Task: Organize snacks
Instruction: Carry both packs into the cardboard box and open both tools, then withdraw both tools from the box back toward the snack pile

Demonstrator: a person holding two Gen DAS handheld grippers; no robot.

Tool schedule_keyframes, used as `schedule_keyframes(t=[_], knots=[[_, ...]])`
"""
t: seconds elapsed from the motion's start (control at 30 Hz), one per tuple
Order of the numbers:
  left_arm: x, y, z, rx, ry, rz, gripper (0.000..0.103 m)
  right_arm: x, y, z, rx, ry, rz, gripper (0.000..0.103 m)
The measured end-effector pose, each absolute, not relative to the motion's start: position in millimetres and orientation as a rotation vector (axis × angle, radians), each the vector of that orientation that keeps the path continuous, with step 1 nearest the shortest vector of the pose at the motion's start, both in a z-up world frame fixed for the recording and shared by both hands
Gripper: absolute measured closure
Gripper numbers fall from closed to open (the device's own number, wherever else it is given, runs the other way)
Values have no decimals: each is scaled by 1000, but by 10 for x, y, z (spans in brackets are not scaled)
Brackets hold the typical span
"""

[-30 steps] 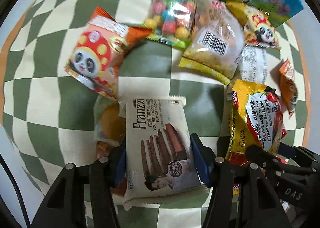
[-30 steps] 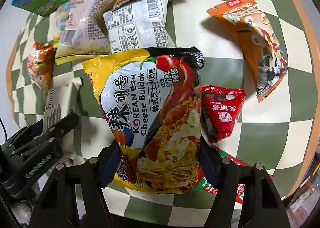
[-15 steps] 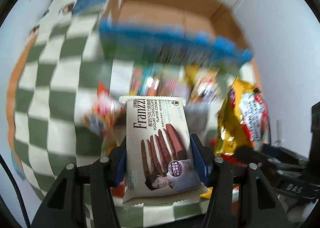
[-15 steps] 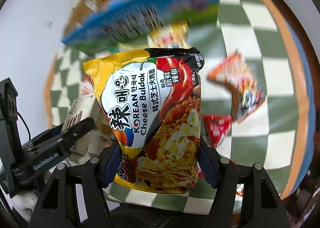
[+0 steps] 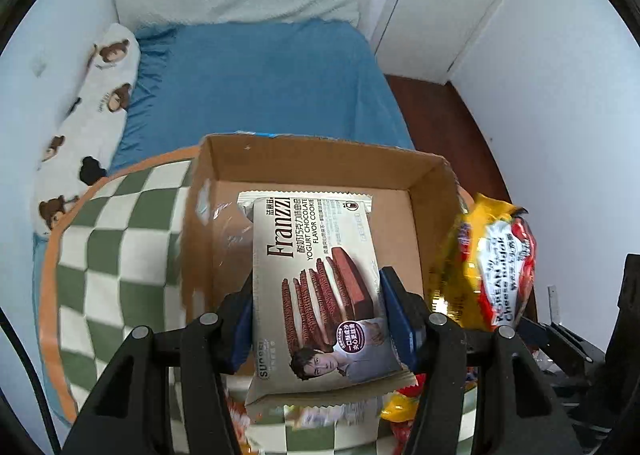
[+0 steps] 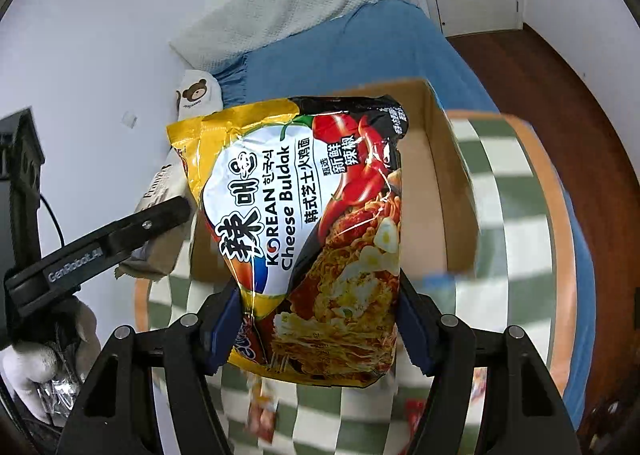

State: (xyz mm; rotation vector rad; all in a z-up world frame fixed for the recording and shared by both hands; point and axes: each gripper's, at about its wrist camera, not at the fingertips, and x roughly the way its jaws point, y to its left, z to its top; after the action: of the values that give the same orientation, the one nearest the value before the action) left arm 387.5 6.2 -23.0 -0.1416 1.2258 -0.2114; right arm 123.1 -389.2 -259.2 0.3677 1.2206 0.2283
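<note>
Cookie pack (image 5: pixel 320 287) is sitting clamped across its width in the left tongs (image 5: pixel 318 319), long axis running straight ahead, and hanging over the open cardboard box (image 5: pixel 320 159). Noodle bag (image 6: pixel 316 231) is being pinched the same way in the right tongs (image 6: pixel 316 323), its top end reaching toward the box's near wall. Box is lying ahead and below both; the left hand looks nearer. Checkered bench (image 5: pixel 120 255) is lying underneath, blue bed (image 5: pixel 260 75) beyond.
</note>
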Motion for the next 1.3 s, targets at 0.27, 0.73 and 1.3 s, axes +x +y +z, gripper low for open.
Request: schedule_keyframes(t=[0.27, 0.73, 1.3], knots=[[4730, 80, -1153, -219, 1447, -199, 49, 2000, -4136, -3615, 318, 1396, 170, 32], [4898, 62, -1535, -178, 1540, -140, 13, 2526, -4698, -4878, 258, 1582, 150, 5], [3969, 327, -808, -102, 1265, -42, 11, 1643, -5550, -4715, 148, 1368, 121, 5]])
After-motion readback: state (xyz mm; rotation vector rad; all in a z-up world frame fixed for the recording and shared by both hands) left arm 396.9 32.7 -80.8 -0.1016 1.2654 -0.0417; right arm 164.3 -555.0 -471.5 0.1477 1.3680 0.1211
